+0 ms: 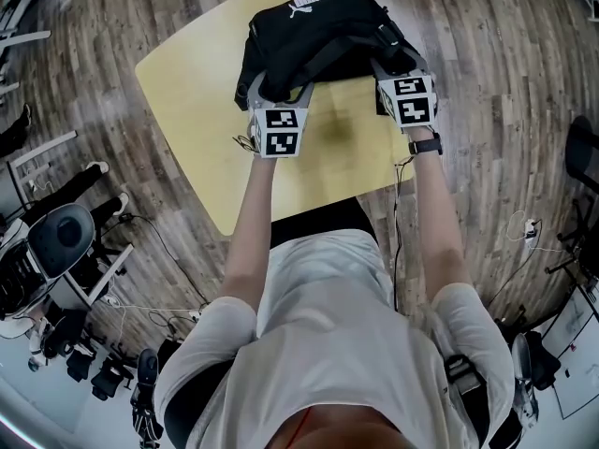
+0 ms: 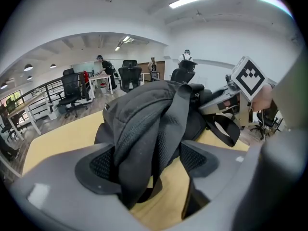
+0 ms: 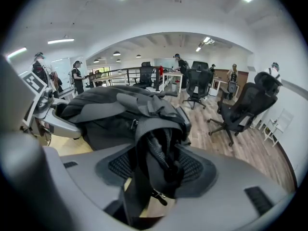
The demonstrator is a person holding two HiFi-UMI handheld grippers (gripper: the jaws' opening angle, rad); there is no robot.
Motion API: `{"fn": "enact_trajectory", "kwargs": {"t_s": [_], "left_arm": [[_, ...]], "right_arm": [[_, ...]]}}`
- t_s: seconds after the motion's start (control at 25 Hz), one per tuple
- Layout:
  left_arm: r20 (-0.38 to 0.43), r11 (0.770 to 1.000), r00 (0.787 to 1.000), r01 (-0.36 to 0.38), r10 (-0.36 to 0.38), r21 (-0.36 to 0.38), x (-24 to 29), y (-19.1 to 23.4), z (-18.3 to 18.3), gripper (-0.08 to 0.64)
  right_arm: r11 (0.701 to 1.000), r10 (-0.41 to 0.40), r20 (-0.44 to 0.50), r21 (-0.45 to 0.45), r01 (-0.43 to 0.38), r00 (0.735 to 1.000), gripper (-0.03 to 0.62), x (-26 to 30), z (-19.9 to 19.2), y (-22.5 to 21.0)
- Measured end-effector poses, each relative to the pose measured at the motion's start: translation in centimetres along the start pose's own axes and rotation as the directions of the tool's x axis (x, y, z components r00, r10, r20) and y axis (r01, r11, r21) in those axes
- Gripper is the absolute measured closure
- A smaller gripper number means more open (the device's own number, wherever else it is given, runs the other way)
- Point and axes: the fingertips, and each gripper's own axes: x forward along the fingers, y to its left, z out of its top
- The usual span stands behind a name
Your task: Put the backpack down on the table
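Observation:
A black backpack (image 1: 318, 26) rests on the far part of the yellow table (image 1: 197, 110), its straps toward me. My left gripper (image 1: 279, 90) is at its near left side. In the left gripper view a grey padded shoulder strap (image 2: 166, 138) hangs between the jaws of the left gripper (image 2: 154, 163); table shows between the strap and the right pad, so the jaws are open. My right gripper (image 1: 398, 64) is at the bag's near right side. In the right gripper view a folded black strap with a zip (image 3: 161, 150) lies loosely between the wide-set pads of the right gripper (image 3: 156, 166).
The table's near edge runs just in front of the person's body. Wood floor surrounds it. Office chairs (image 1: 61, 237) stand at the left, and more chairs (image 3: 243, 107) and several people are at desks in the background. Cables trail on the floor (image 1: 154, 311).

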Motion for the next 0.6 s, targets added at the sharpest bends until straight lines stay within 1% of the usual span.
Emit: {"fn": "enact_trajectory", "kwargs": {"t_s": [0.04,0.08,0.2,0.4,0.6], "left_arm": [[0.001,1.0,1.0,0.002,-0.002,-0.004,-0.3,0.1,0.1,0.177],[0.004,1.0,1.0,0.004,-0.004,-0.007,-0.8,0.2,0.1,0.16],[0.01,1.0,1.0,0.01,-0.01,-0.007,-2.3,0.5,0.4,0.132],[0.046,1.0,0.999,0.005,-0.005,0.002,-4.8,1.3,1.9,0.121],[0.126,1.0,0.992,0.002,-0.001,-0.002,-7.7,1.5,4.6,0.121]], "right_arm": [[1.0,0.008,0.001,0.004,-0.008,1.0,0.35,-0.3,0.1,0.1],[1.0,0.007,0.001,0.004,-0.007,1.0,0.325,-0.6,0.1,0.2],[1.0,-0.022,-0.002,-0.001,0.022,1.0,0.292,-1.8,0.0,0.1],[0.999,-0.041,0.013,0.014,0.041,0.999,0.281,-3.8,0.8,0.6],[0.999,-0.036,0.061,0.013,0.036,0.997,0.281,-6.6,3.2,1.9]]}}
